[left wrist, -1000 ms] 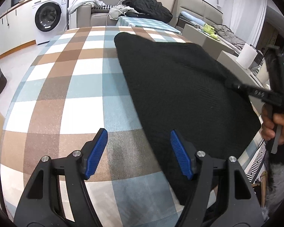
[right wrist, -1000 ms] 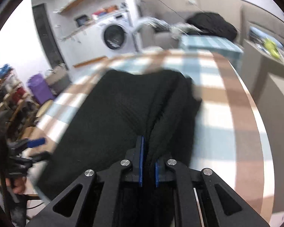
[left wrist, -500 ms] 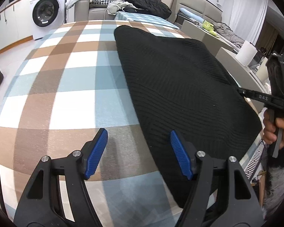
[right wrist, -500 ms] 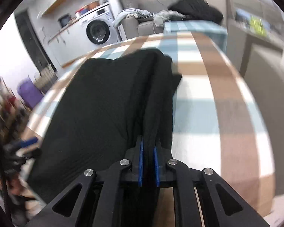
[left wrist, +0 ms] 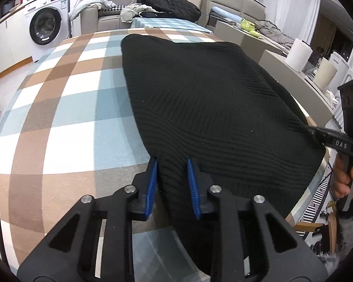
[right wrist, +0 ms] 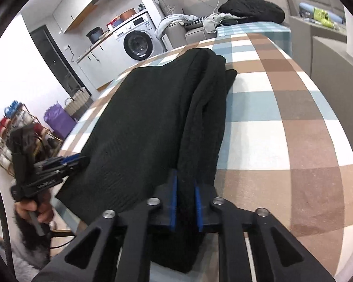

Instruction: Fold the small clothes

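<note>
A black knitted garment [left wrist: 211,108] lies spread on the checked tablecloth [left wrist: 66,108]; it also shows in the right wrist view [right wrist: 157,117]. My left gripper [left wrist: 171,166] has closed on the garment's near left edge, with black knit bunched between its blue pads. My right gripper [right wrist: 185,185] is shut on the garment's near right edge, where the cloth is gathered into a ridge. The right gripper shows at the right of the left wrist view [left wrist: 317,132]. The left gripper shows at the left of the right wrist view [right wrist: 75,161].
The table's edge [left wrist: 315,117] runs close by on the right. A washing machine [left wrist: 47,28] and a sofa with piled clothes [left wrist: 167,2] stand beyond the table. Paper rolls [left wrist: 298,54] stand on a counter at right. A rack and a purple bin [right wrist: 58,122] stand at left.
My left gripper has gone from wide open to closed on the garment's left edge. The right gripper has kept its hold and pulled the garment a little flatter.
</note>
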Motion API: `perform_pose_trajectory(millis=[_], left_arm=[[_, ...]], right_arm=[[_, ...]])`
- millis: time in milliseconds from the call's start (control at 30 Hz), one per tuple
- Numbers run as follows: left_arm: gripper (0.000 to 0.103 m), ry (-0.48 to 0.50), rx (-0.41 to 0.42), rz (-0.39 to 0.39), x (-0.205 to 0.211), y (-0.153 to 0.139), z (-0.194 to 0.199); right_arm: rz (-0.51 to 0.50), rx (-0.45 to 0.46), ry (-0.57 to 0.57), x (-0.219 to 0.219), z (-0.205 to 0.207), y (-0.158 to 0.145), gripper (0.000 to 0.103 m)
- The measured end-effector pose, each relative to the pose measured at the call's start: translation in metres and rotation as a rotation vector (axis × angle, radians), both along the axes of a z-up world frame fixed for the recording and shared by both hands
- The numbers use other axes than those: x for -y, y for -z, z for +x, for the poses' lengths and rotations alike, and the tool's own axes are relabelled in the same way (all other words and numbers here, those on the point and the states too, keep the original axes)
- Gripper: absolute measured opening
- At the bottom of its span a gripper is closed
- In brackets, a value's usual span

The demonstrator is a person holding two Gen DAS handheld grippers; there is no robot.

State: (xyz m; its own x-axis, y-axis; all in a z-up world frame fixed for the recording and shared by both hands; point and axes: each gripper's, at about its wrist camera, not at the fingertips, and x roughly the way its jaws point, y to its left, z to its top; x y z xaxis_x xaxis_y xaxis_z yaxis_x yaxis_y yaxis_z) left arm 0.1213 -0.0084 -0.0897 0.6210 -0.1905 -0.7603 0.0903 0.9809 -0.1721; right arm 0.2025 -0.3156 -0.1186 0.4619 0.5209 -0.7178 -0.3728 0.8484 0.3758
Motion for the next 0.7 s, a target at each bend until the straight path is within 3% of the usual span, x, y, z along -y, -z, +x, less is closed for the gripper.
perform_pose_trajectory(millis=[300, 500, 600, 700], left_arm=[[0.021, -0.090, 0.013, 0.058, -0.045, -0.004, -0.022], [0.022, -0.127, 0.008, 0.010, -0.068, -0.008, -0.033], [0.024, -0.128, 0.013, 0.023, -0.067, -0.012, -0.031], [0.036, -0.123, 0.019, 0.007, -0.063, -0.013, -0.030]], right_arm=[[-0.007, -0.004, -0.074, -0.041, -0.007, 0.004, 0.013], [-0.046, 0.013, -0.152, -0.055, -0.008, -0.003, 0.019], [0.014, 0.022, -0.049, -0.031, 0.015, -0.012, 0.030], [0.069, -0.006, 0.050, -0.017, 0.044, -0.015, 0.030]])
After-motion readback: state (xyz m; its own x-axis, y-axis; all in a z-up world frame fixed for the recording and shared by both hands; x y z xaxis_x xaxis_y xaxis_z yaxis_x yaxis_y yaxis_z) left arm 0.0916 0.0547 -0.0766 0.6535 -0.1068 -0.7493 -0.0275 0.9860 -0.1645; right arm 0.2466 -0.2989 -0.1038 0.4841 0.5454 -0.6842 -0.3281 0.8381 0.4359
